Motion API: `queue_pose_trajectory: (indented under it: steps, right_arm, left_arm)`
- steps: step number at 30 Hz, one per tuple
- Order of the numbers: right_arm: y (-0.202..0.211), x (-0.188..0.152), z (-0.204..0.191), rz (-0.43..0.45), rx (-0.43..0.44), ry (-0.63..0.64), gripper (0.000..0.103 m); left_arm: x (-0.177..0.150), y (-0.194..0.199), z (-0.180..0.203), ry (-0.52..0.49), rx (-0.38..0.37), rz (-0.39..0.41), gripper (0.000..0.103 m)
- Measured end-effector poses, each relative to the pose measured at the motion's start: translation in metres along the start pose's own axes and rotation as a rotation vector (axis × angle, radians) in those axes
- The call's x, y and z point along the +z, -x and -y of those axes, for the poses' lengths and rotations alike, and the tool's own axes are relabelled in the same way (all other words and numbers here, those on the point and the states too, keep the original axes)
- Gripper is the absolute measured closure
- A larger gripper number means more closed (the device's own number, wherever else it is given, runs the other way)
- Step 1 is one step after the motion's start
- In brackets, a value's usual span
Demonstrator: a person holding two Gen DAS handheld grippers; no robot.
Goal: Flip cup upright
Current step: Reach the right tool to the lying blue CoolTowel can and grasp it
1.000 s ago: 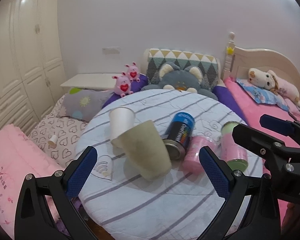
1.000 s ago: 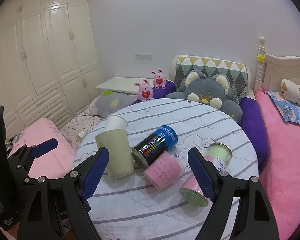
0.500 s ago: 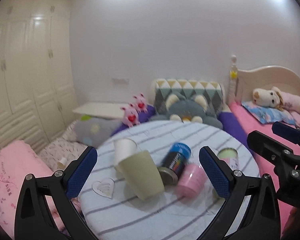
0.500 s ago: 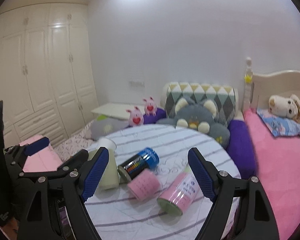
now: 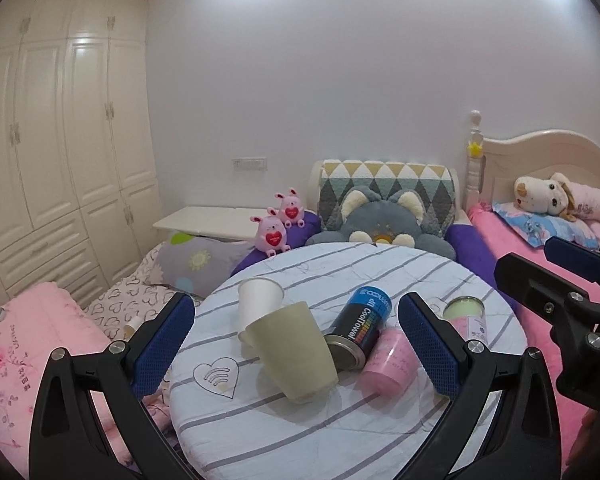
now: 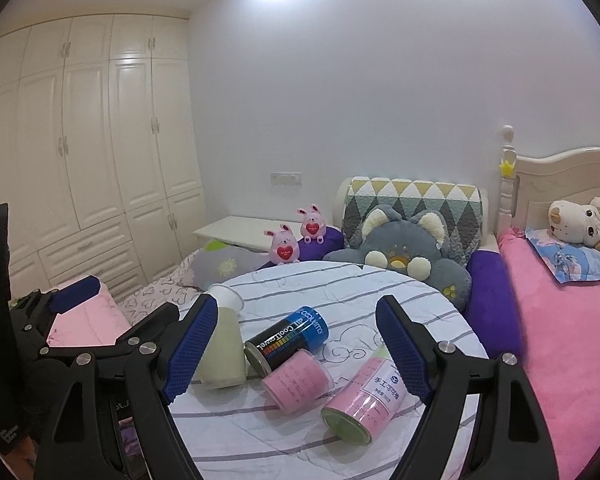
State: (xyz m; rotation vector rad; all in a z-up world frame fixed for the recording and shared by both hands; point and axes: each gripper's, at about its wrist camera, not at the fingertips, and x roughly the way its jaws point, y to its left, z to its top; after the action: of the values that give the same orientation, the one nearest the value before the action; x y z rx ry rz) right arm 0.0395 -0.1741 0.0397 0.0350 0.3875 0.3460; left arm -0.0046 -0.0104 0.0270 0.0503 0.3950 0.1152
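A pale green cup (image 5: 292, 348) stands upside down on the round striped table (image 5: 340, 432), leaning against a white paper cup (image 5: 258, 306) behind it. The green cup also shows in the right wrist view (image 6: 222, 350), partly hidden by the right gripper's left finger. My left gripper (image 5: 296, 348) is open and empty, held back from the table with the green cup between its fingers in view. My right gripper (image 6: 294, 348) is open and empty, also short of the table.
A dark can with a blue end (image 5: 358, 332), a pink roll (image 5: 388, 362) and a pink-labelled can (image 6: 364, 398) lie on their sides right of the cups. Plush toys and pillows (image 5: 380, 220) sit behind the table. A pink bed (image 6: 572, 332) is at right.
Both grippers have pulled back and tilted up, so the table and cups look smaller and lower in view. The cups and cans have not moved.
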Motion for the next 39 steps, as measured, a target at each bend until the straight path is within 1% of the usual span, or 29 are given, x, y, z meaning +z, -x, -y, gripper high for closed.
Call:
queue_pose_trajectory:
  steps: [4,10,14,17,19,22,27,30,35,37,39]
  right_arm:
    - [-0.004,0.0,0.001,-0.009,0.002,-0.003,0.02]
    - [-0.012,0.0,0.0,-0.033,-0.008,0.001,0.02]
    - [-0.023,0.0,0.002,-0.065,-0.011,-0.02,0.02]
    - [-0.037,0.003,0.006,-0.113,0.002,-0.054,0.02]
    - [-0.053,0.004,0.008,-0.161,-0.001,-0.075,0.02]
    - [-0.074,0.004,0.01,-0.228,-0.019,-0.105,0.02]
    - [-0.121,-0.002,0.016,-0.372,0.026,-0.213,0.02]
    - [-0.152,-0.007,0.018,-0.461,0.027,-0.27,0.02]
    - [-0.198,-0.024,0.019,-0.594,0.049,-0.353,0.02]
    - [-0.211,-0.031,0.02,-0.643,0.046,-0.372,0.02]
    - [-0.219,-0.035,0.02,-0.672,0.045,-0.383,0.02]
  left_arm:
    - [-0.001,-0.008,0.0,0.001,-0.019,-0.024,0.0]
    - [-0.004,-0.022,0.001,-0.01,-0.028,-0.055,0.0]
    - [-0.005,-0.033,0.0,-0.015,-0.035,-0.079,0.0]
    - [-0.005,-0.047,-0.009,-0.001,-0.041,-0.113,0.0]
    - [-0.005,-0.058,-0.015,0.008,-0.045,-0.137,0.0]
    - [-0.005,-0.077,-0.025,0.023,-0.075,-0.183,0.0]
    - [-0.006,-0.103,-0.041,0.039,-0.041,-0.22,0.0]
    - [-0.008,-0.12,-0.046,0.048,-0.056,-0.256,0.0]
    - [-0.011,-0.143,-0.047,0.019,-0.032,-0.277,0.0]
    - [-0.012,-0.149,-0.048,0.016,-0.039,-0.287,0.0]
    - [-0.012,-0.155,-0.049,0.013,-0.049,-0.294,0.0]
